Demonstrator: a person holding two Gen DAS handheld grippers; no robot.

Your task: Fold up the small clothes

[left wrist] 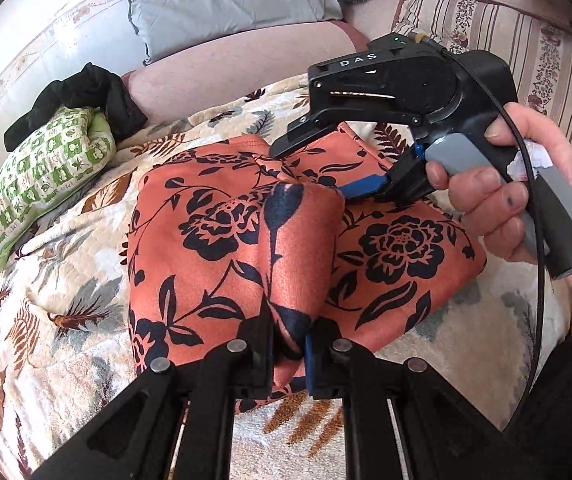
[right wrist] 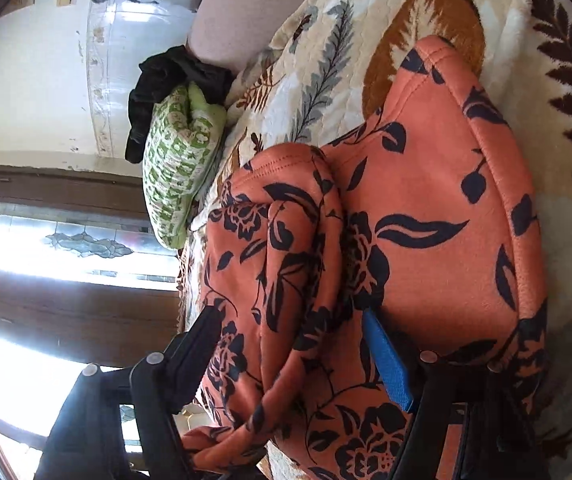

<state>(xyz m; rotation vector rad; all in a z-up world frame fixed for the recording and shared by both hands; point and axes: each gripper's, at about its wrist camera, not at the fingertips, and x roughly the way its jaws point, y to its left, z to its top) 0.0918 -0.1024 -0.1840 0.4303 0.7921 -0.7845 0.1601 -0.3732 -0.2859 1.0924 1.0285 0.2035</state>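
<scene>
Nearest the left wrist camera, the left gripper (left wrist: 290, 344) has its fingers pinched tight on a raised fold of the orange floral garment (left wrist: 213, 240), which lies partly folded on a leaf-patterned blanket (left wrist: 69, 280) over the bed. Beyond it, a hand (left wrist: 498, 200) holds the right gripper (left wrist: 350, 172) over the garment's far edge. A green patterned cloth (left wrist: 45, 172) and a black one (left wrist: 85, 92) sit at the back left.

From the right wrist camera, the right gripper (right wrist: 298, 328) has its fingers spread wide, a rolled ridge of the orange floral garment (right wrist: 438, 220) between them; I cannot tell whether the pads touch it. The blanket (right wrist: 326, 60) lies beyond.
</scene>
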